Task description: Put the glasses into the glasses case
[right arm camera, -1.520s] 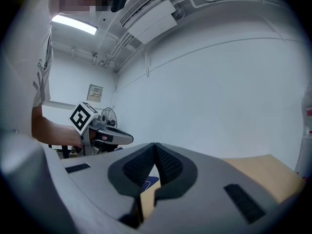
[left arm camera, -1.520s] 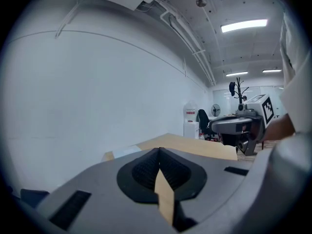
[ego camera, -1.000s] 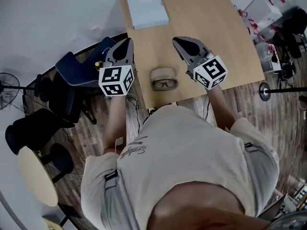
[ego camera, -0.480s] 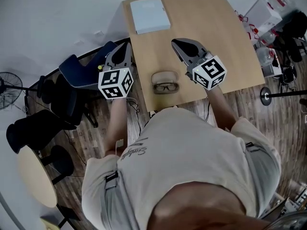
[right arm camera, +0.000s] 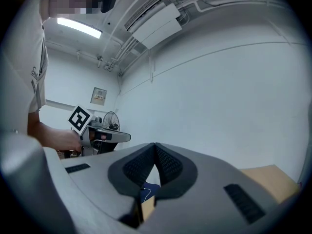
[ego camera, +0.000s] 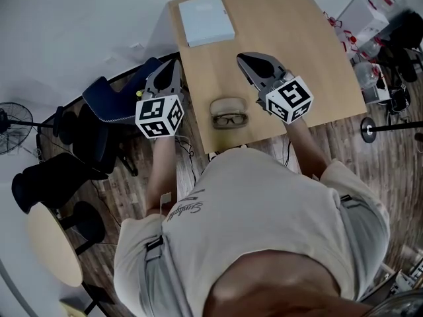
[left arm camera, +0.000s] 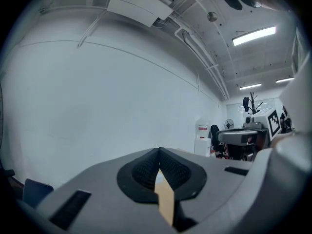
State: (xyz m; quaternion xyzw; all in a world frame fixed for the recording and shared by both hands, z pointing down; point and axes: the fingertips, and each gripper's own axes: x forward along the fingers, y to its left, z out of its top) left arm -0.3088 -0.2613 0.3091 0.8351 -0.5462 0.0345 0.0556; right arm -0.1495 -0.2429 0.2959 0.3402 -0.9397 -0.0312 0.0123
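Dark-framed glasses (ego camera: 229,119) lie on the wooden table (ego camera: 297,38) near its front edge, touching the beige oval glasses case (ego camera: 227,104) just behind them. My left gripper (ego camera: 170,69) hovers at the table's left edge, left of the case, its jaws shut with nothing between them. My right gripper (ego camera: 252,63) hangs over the table to the right of the case, its jaws also shut and empty. Both gripper views look at the white wall; neither shows the glasses or the case. The right gripper (left arm camera: 246,136) appears in the left gripper view, the left gripper (right arm camera: 105,136) in the right one.
A pale blue flat box (ego camera: 207,20) lies at the table's far left. A dark blue chair (ego camera: 112,101) stands just left of the table, by my left gripper. A fan (ego camera: 10,125) and black chairs (ego camera: 49,177) stand further left; cluttered gear (ego camera: 383,45) sits to the right.
The head view drifted slightly, so the table sits a little lower in frame than one second ago. Both grippers, the glasses and the case keep their places.
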